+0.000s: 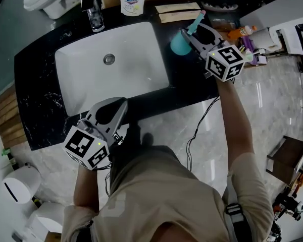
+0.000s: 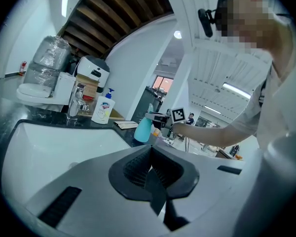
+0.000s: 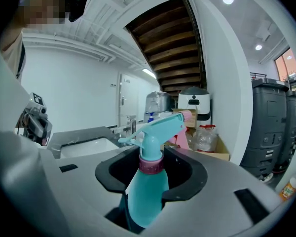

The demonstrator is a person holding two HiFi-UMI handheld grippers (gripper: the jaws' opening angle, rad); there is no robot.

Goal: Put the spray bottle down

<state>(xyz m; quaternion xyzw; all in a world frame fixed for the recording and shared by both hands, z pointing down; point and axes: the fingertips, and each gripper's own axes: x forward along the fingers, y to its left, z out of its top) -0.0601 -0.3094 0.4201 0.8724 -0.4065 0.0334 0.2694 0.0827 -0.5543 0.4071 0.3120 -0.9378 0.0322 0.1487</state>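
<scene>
Reaches with the right arm nearly straight to the far right of the bench (image 1: 38,102). Grips the teal spray bottle (image 1: 178,45) (image 3: 147,194) upright in the right tool (image 1: 189,35) (image 3: 149,179) — jaws pressed on the body below the pink collar, trigger head above them. Holds it over the bench just right of the sink (image 1: 136,74); cannot tell whether the base touches. Holds the left tool (image 1: 120,105) (image 2: 149,168) low at the bench's near edge, before the sink, jaws closed together on nothing, pointed toward the far side.

Far of the sink: chrome tap (image 1: 95,15), white pump bottle of soap (image 1: 132,3), two tan paper strips (image 1: 178,11) lying flat. Right of the spray bottle, an orange bottle (image 1: 241,32) among small clutter — too small to sort.

Black marbled bench with the white sink set in; pale glossy floor (image 1: 272,115) near and right; dark wooden stair underside (image 3: 170,43) overhead, white walls.
</scene>
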